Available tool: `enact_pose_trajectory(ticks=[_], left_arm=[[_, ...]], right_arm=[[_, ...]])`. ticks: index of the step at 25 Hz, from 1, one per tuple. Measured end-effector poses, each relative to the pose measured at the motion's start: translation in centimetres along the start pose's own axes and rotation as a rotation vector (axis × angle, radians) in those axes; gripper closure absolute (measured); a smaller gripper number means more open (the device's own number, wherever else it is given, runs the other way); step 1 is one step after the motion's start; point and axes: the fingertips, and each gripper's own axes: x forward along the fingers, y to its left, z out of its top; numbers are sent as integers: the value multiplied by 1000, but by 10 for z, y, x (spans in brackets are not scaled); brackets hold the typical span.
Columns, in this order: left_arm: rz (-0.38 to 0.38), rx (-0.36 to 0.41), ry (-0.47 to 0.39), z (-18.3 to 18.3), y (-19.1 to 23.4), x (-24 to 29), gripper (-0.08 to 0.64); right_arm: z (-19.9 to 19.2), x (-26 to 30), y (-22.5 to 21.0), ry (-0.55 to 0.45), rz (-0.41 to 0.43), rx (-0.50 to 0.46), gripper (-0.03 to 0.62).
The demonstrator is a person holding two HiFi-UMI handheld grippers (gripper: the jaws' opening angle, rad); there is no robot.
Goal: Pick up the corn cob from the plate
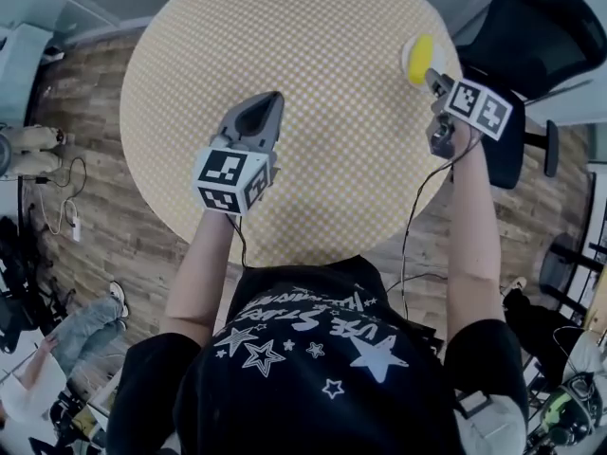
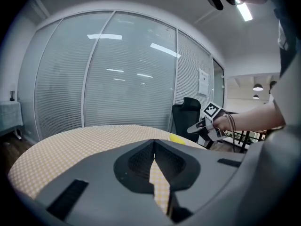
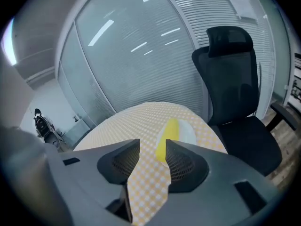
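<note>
Right gripper (image 1: 433,77) hangs at the table's (image 1: 313,64) right edge with its jaws spread and nothing pinched between them. One corn cob (image 1: 419,55) lies on one white plate (image 1: 406,62) by that edge, just ahead of the jaws. From the head the cob hides most of the plate. The right gripper view shows more of the plate (image 3: 189,132), but one jaw cuts off the near end of the cob (image 3: 168,134). Left gripper (image 1: 268,99) hovers over the table's near middle, its jaws pressed together and empty. Its own view catches only a yellow sliver of cob (image 2: 178,138); the plate there is hard to make out. One black office chair (image 1: 541,27) stands beyond the table's right edge.
</note>
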Motion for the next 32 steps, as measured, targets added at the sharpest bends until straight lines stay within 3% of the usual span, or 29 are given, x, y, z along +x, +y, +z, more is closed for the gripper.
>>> enact_pose_trajectory(ticks=[3, 7, 16, 23, 32], left_arm=[[23, -17, 10, -4, 0, 7, 552], [42, -23, 25, -6, 2, 19, 552], [68, -25, 57, -5, 22, 36, 552], [66, -16, 72, -6, 29, 47, 552], [50, -46, 92, -18, 28, 55, 552]], right_arm=[[2, 25, -9, 82, 8, 22, 375], [4, 57, -15, 181, 28, 63, 337], [-2, 105, -38, 343, -50, 113, 330], [-4, 124, -62, 417, -150, 74, 331], [-10, 140, -64, 516, -175, 83, 330]])
